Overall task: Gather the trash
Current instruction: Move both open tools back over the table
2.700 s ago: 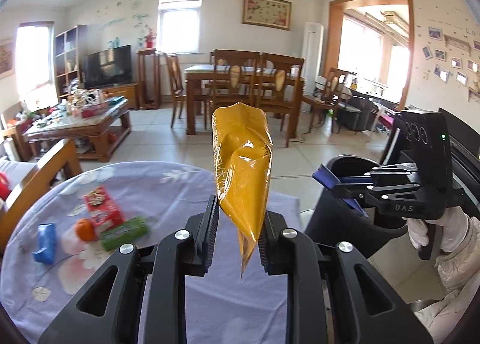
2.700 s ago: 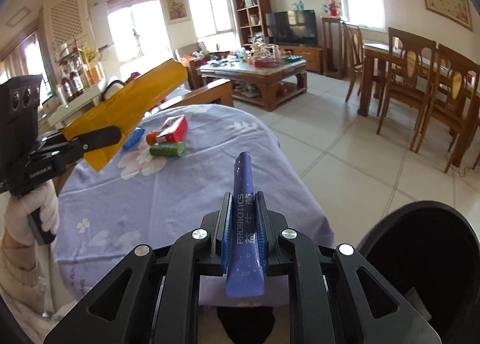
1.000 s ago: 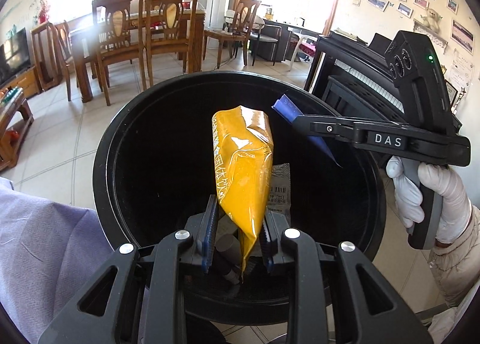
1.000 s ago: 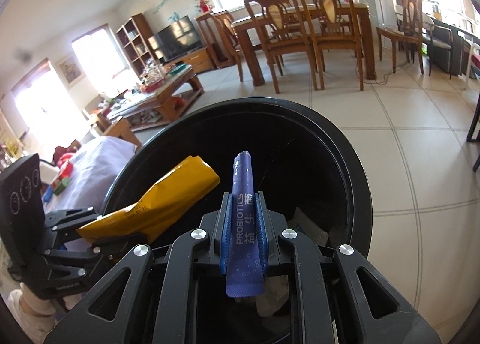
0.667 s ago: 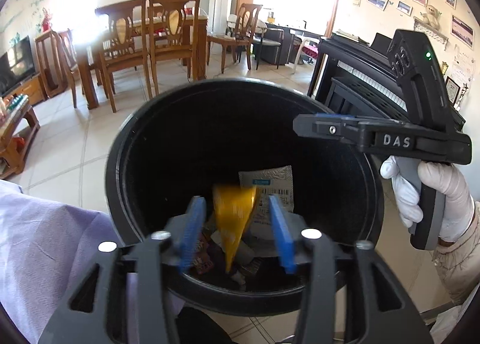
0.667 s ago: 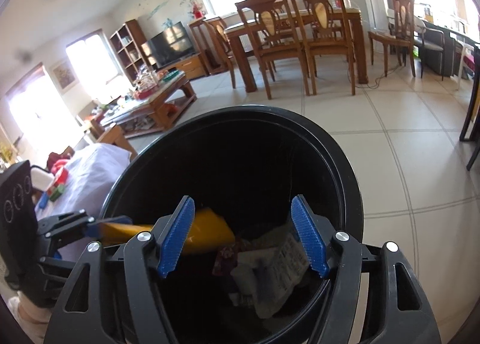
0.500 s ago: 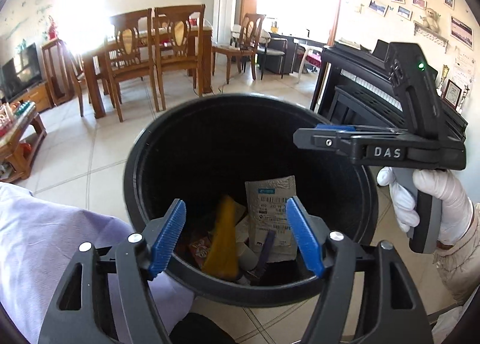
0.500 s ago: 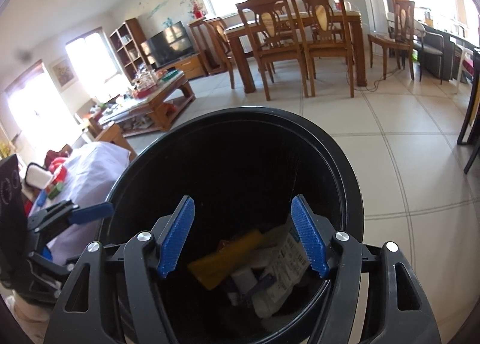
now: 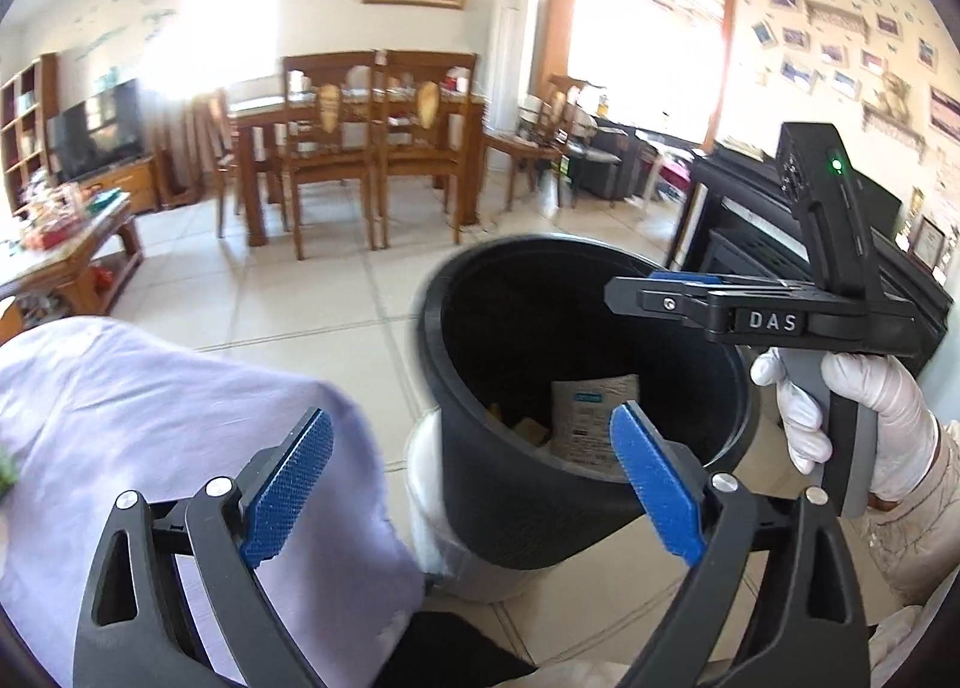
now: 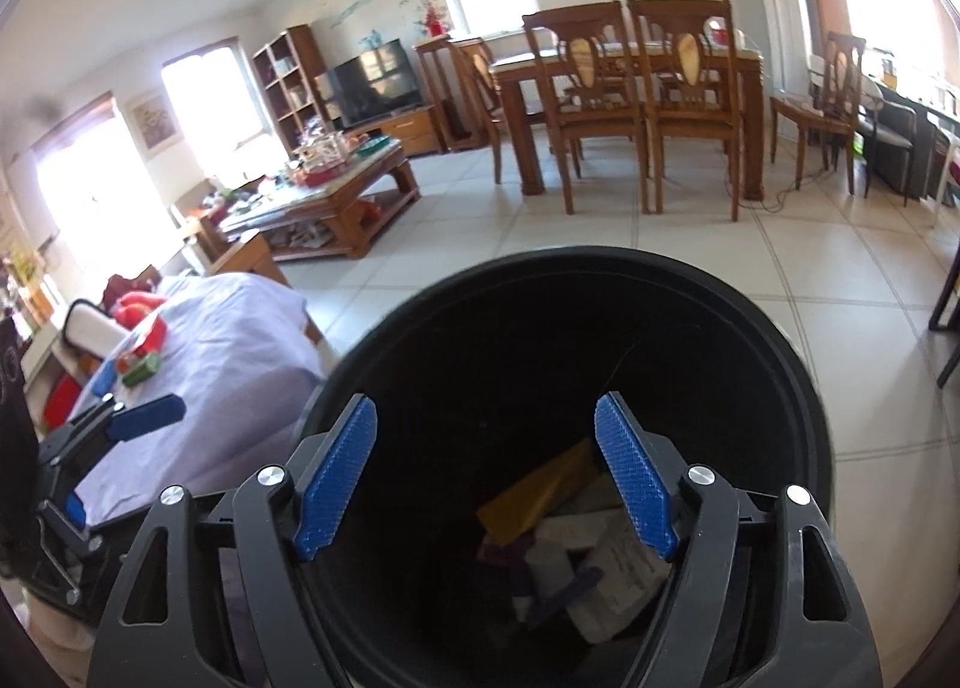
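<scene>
Both tools have just been opened and are held empty: the left tool (image 9: 471,487), the right tool (image 10: 486,478). The remaining trash (image 10: 135,361) is seen up-left of the right tool, nearer the left.

Black bin (image 10: 804,388) on tiled floor (image 10: 690,244)

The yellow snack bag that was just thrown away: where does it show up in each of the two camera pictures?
Left wrist view: only a small yellowish scrap shows low inside the black bin, beside a white printed packet; I cannot be sure it is the bag.
Right wrist view: the yellow snack bag lies slanted on the heap in the bin, just left of the right blue pad.
Shared landmark: the wooden dining table beyond the bin.
</scene>
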A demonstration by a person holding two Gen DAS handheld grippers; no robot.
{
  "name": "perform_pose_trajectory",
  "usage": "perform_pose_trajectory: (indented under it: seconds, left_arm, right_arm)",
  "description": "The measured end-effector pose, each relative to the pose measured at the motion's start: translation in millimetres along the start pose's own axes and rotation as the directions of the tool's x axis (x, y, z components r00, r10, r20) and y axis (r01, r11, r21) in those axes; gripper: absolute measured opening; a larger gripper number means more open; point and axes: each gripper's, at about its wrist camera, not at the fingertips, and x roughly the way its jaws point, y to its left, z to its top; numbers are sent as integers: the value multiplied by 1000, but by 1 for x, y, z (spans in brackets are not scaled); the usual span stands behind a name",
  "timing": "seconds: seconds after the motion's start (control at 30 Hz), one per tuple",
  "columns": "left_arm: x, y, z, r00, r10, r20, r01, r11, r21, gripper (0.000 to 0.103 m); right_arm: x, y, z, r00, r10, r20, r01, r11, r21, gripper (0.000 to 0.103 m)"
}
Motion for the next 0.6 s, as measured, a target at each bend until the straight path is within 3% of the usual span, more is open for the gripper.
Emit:
perform_pose_trajectory:
  seconds: [0.17,0.37,0.6]
  left_arm:
    - [-36,46,-12,995,90,36,-87,993,-81,93]
    - [-82,108,-28,974,221,56,-208,961,-182,95]
    - [-146,191,-58,913,405,56,-367,873,-320,98]
  right_arm:
    - [15,56,10,998,55,-8,-56,996,-65,75]
    - [38,130,23,991,133,-25,-135,981,-139,75]
    - [70,226,30,970,235,-64,-243,946,-213,75]
